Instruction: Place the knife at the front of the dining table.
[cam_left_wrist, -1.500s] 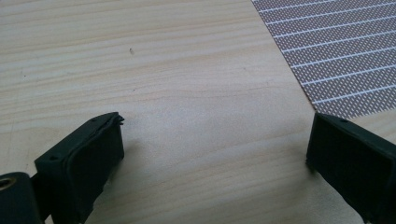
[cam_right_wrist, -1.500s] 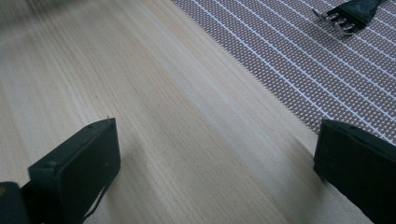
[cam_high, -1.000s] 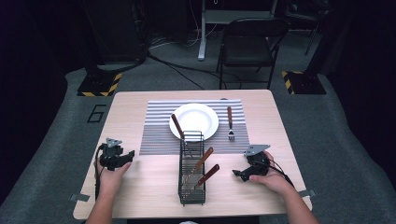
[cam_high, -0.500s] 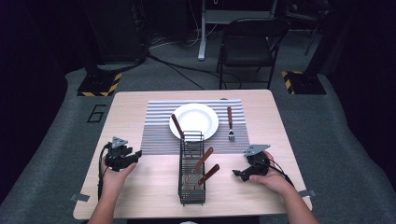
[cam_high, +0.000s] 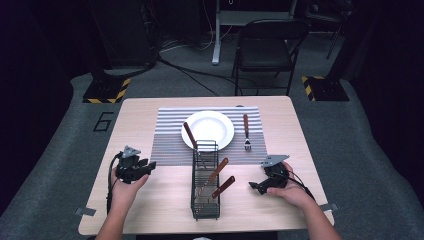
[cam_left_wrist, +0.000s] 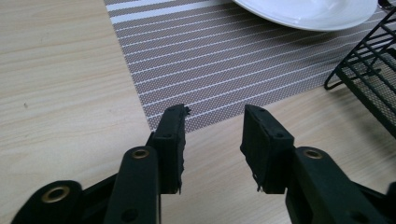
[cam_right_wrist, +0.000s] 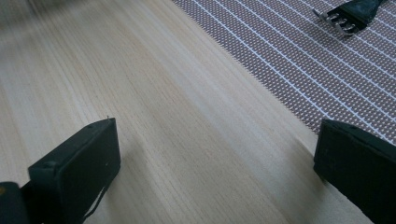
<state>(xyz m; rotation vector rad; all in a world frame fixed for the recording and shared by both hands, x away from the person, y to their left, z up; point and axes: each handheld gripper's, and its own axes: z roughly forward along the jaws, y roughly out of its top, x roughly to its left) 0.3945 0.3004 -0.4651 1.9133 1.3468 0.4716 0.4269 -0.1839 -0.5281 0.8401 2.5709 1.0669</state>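
Rack (cam_high: 205, 180) of black wire stands on the bench (cam_high: 150, 200) between the two hands, its far end touching the striped mat (cam_high: 170, 135); three brown-handled utensils lean in it. White plate (cam_high: 207, 129) lies on the mat just beyond the rack, with a fork (cam_high: 246, 132) beside it. Left gripper (cam_high: 142, 167) hovers left of the rack, its jaws partly open with nothing between them (they have just been closing). Right gripper (cam_high: 256, 186) rests right of the rack, jaws wide apart and empty above bare wood.
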